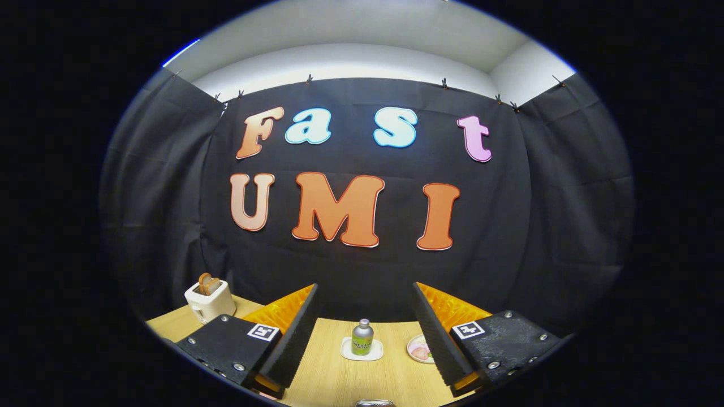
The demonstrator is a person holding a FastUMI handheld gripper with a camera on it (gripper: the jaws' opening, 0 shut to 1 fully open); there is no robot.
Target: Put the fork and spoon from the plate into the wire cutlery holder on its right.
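My gripper (365,294) is held high above the wooden table (334,373), its two fingers spread wide apart with nothing between them. It faces the booth's back wall. A small plate (417,349) with a pinkish pattern peeks out beside the right finger, partly hidden by it. A shiny metal edge (374,403) shows at the very near side of the table, between the fingers; I cannot tell what it belongs to.
A white toaster (209,301) with bread slices in it stands at the far left of the table. Beyond the fingers, a small green and silver bottle (362,338) rests on a white square coaster (362,351).
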